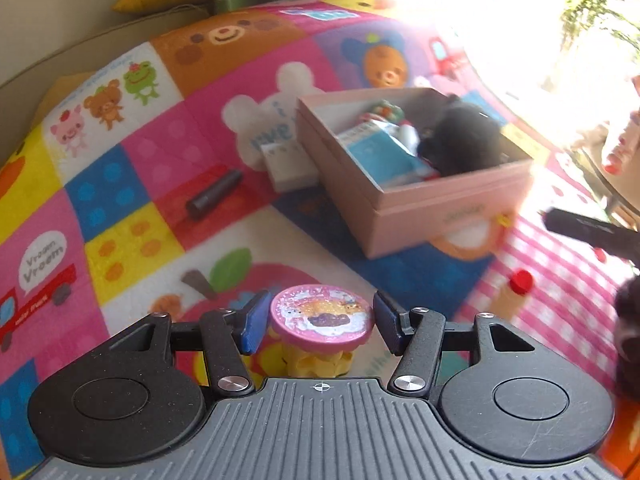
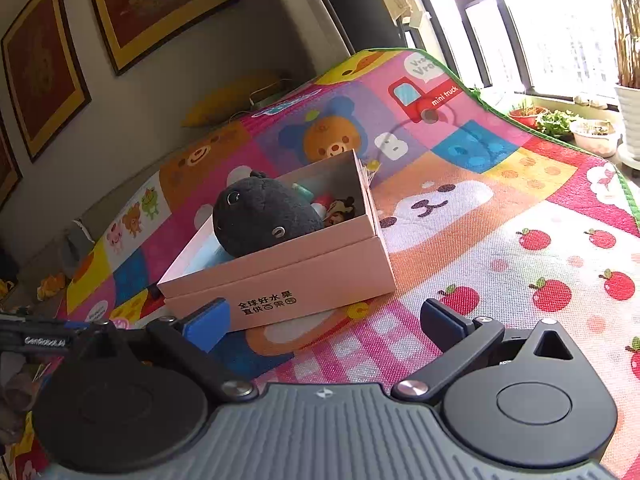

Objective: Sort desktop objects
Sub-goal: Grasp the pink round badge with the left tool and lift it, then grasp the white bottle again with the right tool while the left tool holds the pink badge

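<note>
Cartoon-patterned play mat point(image 1: 132, 184) carries a pink box point(image 1: 420, 200); near it, the left hand-held gripper point(image 1: 316, 326) grips a pink-lidded toy cup point(image 1: 322, 314). Right wrist view: the right hand-held gripper point(image 2: 332, 320) stands wide, empty, before the box point(image 2: 312, 280) holding a black plush point(image 2: 260, 216).

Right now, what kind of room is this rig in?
Probably a home living room, with sorting done on a children's play mat. Framed pictures hang on the wall, potted plants line a large window, and a pink box holds a black plush toy.
</note>
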Tool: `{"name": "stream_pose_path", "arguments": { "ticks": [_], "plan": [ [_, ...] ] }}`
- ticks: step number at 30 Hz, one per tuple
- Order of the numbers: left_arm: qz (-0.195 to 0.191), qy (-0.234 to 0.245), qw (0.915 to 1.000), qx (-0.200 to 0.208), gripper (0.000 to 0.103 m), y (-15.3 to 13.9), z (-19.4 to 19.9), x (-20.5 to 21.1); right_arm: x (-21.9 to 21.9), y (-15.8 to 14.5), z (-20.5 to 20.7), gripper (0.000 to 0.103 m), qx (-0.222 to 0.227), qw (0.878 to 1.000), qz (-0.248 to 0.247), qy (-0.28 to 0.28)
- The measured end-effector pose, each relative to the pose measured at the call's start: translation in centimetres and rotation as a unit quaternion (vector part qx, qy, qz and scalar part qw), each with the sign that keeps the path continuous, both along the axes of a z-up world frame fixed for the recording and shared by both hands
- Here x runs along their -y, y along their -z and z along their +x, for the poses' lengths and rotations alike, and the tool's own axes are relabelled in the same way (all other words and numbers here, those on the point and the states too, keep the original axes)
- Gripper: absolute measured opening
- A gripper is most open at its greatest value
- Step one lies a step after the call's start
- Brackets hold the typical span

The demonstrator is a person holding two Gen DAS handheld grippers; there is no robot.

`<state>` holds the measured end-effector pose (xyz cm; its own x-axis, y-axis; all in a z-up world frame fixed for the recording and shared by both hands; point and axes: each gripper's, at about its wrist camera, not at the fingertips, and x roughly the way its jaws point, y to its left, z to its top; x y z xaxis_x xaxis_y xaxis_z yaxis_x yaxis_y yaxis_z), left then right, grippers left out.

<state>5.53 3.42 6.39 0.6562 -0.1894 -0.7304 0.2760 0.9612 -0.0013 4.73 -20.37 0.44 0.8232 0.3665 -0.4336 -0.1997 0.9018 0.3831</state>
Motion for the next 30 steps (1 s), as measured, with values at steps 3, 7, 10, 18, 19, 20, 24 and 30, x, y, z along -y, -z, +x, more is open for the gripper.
{"name": "stream_pose_path", "arguments": {
  "ticks": [3, 7, 10, 18, 19, 20, 24, 30],
  "plan": [
    [0.004, 0.057, 0.998, -0.027, 0.061, 0.6, -2.4, 2.4, 0.1, 0.0, 0.0, 0.103, 0.0, 1.0, -0.001, 0.006],
    [0.015, 0.091, 0.995, -0.037, 0.06, 1.3, -3.4, 4.4, 0.1, 0.0, -0.2, 0.103, 0.002, 1.0, -0.003, 0.01],
    [0.021, 0.086, 0.9956, -0.029, 0.06, 1.8, -3.4, 5.2, 0.1, 0.0, -0.2, 0.103, 0.004, 1.0, -0.005, 0.011],
    [0.043, 0.063, 0.9969, 0.02, 0.096, 2.2, -5.4, 4.7, 0.2, 0.0, -0.3, 0.103, 0.001, 1.0, -0.005, 0.017],
    [0.041, 0.055, 0.9974, 0.025, 0.096, 2.4, -5.7, 4.5, 0.2, 0.0, -0.2, 0.103, 0.0, 1.0, -0.005, 0.016],
    [0.033, 0.041, 0.9982, 0.029, 0.097, 2.7, -6.0, 4.2, 0.2, 0.1, -0.2, 0.103, -0.001, 1.0, -0.006, 0.016],
    [-0.018, -0.017, 0.9993, 0.029, 0.097, 4.2, -6.7, 3.2, 0.0, 0.2, -0.1, 0.103, -0.007, 1.0, -0.01, 0.013],
    [-0.017, -0.042, 0.9982, 0.039, 0.1, 5.2, -6.9, 2.9, -0.3, 0.3, 0.3, 0.103, -0.02, 1.0, -0.018, 0.006]
  ]
}}
